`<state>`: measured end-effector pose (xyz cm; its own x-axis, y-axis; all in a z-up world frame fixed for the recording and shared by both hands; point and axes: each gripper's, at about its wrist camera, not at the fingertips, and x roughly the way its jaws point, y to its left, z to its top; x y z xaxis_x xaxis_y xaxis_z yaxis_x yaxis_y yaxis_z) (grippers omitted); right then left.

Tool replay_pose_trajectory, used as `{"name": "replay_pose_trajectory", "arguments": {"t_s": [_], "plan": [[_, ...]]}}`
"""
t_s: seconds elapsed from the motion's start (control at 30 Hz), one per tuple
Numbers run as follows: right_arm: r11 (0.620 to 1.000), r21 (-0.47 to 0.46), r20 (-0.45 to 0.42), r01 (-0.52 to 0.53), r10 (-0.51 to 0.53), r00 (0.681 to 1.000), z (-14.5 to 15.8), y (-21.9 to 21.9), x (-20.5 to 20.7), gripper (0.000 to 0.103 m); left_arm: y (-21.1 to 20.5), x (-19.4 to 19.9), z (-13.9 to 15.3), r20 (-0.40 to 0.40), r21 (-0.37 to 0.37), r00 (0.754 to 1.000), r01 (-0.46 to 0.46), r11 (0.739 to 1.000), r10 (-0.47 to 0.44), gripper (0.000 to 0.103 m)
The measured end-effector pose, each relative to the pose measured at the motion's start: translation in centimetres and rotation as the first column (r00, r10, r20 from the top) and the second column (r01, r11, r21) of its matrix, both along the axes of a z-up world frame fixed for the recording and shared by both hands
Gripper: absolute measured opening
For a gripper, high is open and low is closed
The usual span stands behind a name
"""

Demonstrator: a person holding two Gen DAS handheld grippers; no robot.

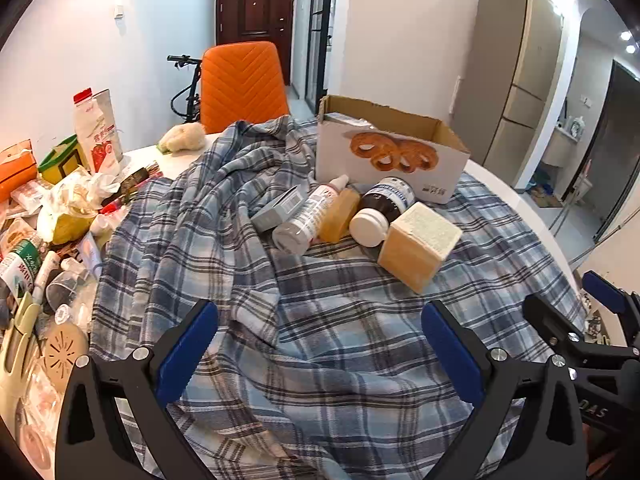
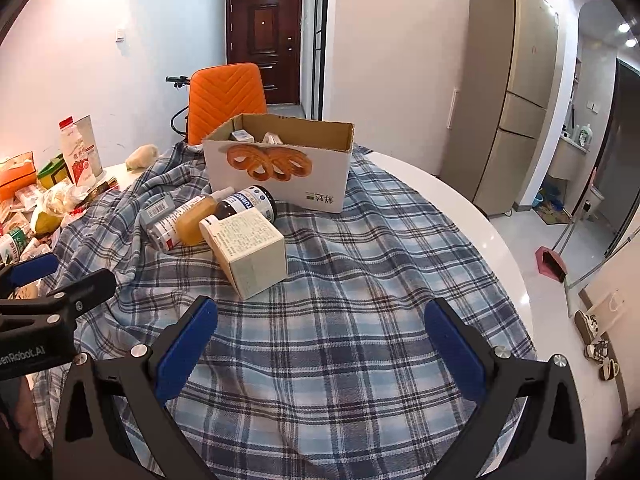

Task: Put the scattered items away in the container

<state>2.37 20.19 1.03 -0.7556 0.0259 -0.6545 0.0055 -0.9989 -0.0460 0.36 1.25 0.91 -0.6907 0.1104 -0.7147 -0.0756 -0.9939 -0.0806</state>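
Observation:
A white cardboard box (image 1: 392, 156) (image 2: 280, 168) with a pretzel picture stands open on the plaid cloth (image 1: 320, 320) (image 2: 340, 280), with small packages inside. In front of it lie a beige carton (image 1: 418, 246) (image 2: 250, 250), a dark bottle with a white cap (image 1: 384, 200) (image 2: 248, 202), an amber bottle (image 1: 340, 214) (image 2: 196, 220), a clear bottle (image 1: 308, 216) (image 2: 164, 228) and a small grey box (image 1: 280, 208) (image 2: 156, 208). My left gripper (image 1: 320, 312) is open and empty, short of the pile. My right gripper (image 2: 321, 306) is open and empty, nearer than the beige carton and to its right.
A heap of packets, bottles and a milk carton (image 1: 98, 136) (image 2: 80, 152) crowds the table's left side. An orange chair (image 1: 242, 84) (image 2: 226, 98) stands behind the table. The white table rim (image 2: 500, 248) curves along the right. Flat cloth lies under both grippers.

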Motion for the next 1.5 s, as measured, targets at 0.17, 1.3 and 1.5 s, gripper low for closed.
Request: {"name": "replay_pose_trajectory", "arguments": {"t_s": [0.17, 1.3, 1.5], "plan": [[1.000, -0.016, -0.019, -0.007, 0.007, 1.000, 0.3, -0.2, 0.0, 0.103, -0.3, 0.3, 0.4, -0.031, -0.017, 0.999, -0.009, 1.000, 0.008, 0.103], [0.996, -0.059, -0.030, -0.068, 0.067, 0.997, 2.2, 0.6, -1.3, 0.103, -1.9, -0.9, 3.3, -0.080, -0.020, 0.997, -0.009, 1.000, 0.008, 0.103], [0.983, -0.074, -0.074, -0.167, 0.162, 0.984, 6.1, 0.3, -3.8, 0.103, -1.6, -3.3, 5.9, -0.112, -0.047, 0.993, 0.018, 0.999, -0.023, 0.103]]}}
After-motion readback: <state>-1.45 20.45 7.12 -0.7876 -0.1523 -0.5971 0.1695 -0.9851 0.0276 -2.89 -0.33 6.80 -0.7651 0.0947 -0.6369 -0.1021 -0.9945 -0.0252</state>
